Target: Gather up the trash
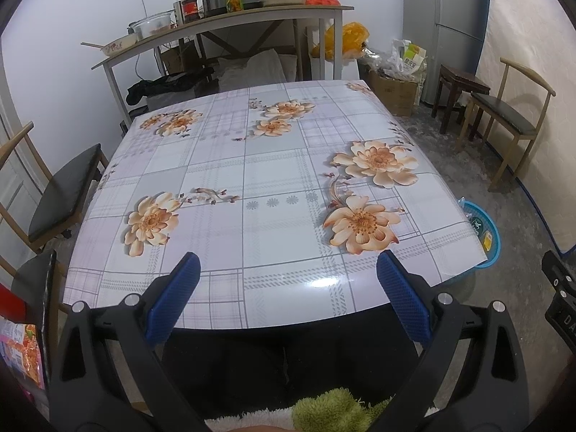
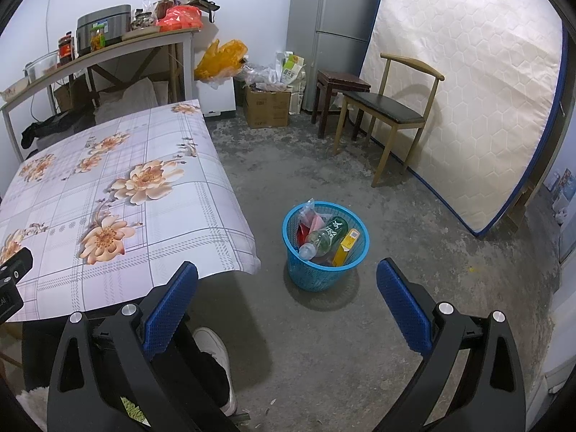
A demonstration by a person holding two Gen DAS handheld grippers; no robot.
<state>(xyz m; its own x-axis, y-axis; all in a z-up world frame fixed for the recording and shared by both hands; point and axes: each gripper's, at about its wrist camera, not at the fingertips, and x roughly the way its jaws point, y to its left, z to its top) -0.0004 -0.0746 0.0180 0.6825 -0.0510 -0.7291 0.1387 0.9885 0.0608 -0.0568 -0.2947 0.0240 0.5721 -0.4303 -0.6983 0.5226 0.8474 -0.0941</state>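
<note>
Your right gripper (image 2: pixel 287 282) is spread wide and holds nothing; it hangs over the bare floor just off the table's near right corner. From it, the blue basket (image 2: pixel 354 250) lies straight ahead and below, framed between your two fingers, standing upright on the floor beside the table's right edge. It is touching neither the table leg nor the cloth overhang, as far as this view shows.

The trash is already inside the basket: a clear bottle (image 2: pixel 320 239) lies tilted with its cap end toward you and to the left, its long axis running away and rightward. A yellow box (image 2: pixel 346 243) leans against the right wall, and a plastic bag (image 2: pixel 309 212) sits at the far left rim.

Your left gripper (image 1: pixel 286 277) is likewise released and empty, poised over the table's near edge. The table (image 1: pixel 273 165) shows only its flowered cloth; I see no trash on it.

Your right hand is plainly the nearer to the basket. By my reading, collection looks finished or nearly so.
</note>
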